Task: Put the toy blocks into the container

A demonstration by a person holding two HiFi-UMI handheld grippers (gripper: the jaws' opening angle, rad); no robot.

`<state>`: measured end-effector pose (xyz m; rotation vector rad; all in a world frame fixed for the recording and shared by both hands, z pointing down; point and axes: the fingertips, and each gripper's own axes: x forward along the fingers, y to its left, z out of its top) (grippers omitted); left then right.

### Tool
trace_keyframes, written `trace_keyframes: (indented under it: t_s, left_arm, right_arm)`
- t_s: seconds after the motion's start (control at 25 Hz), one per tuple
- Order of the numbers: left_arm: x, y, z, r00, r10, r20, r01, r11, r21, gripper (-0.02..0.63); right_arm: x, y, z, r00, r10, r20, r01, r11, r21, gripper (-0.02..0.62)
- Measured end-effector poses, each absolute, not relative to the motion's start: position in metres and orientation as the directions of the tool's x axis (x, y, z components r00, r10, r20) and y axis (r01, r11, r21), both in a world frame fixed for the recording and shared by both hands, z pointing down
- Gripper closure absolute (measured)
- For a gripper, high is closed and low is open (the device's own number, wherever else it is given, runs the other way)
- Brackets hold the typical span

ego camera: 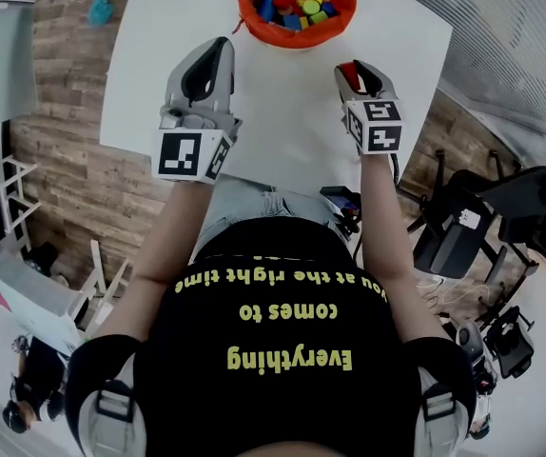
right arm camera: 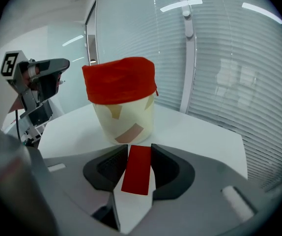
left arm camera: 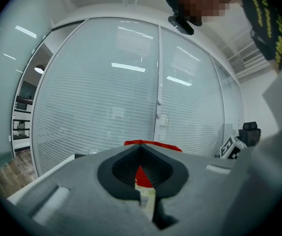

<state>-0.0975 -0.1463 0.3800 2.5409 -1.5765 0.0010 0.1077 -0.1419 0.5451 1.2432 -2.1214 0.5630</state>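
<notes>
One container, one red block outside it, one table.

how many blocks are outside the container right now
1: a red block held in the right gripper, in front of the container. No others show on the table, though part of it is out of sight.

Bright, even light; fisheye warp, dark corners.

We see a smooth, matt white table over a floor of grainy wood planks. The container looks like pale matt paper with a red cloth rim. The block is smooth, matt red. The right gripper is matt grey plastic with dark ribbed pads.
</notes>
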Motion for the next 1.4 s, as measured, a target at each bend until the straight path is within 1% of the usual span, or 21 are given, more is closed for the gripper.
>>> trace_keyframes:
  t_s: [0.56,0.88,1.08,1.4]
  left_arm:
    - [-0.093,-0.142,0.351,0.469,-0.883,0.024,-0.879,-0.465,0.106,0.606]
    - [-0.093,-0.145,0.341,0.476,-0.88,0.004,-0.877,-0.474,0.084,0.606]
    - [-0.098,-0.146,0.336,0.471,-0.882,-0.003,-0.88,-0.47,0.07,0.606]
    - [-0.109,-0.141,0.337,0.434,-0.901,-0.002,-0.899,-0.433,0.064,0.606]
  right_arm:
    - [0.119,-0.149,0.454,-0.37,-0.772,0.517,-0.91,0.413,-0.034,0.442]
    - [0.123,-0.15,0.416,-0.369,-0.817,0.442,-0.917,0.399,-0.028,0.442]
    - [0.127,-0.15,0.385,-0.371,-0.85,0.374,-0.923,0.382,-0.048,0.442]
    - [0.114,-0.163,0.358,-0.418,-0.851,0.318,-0.902,0.43,-0.032,0.442]
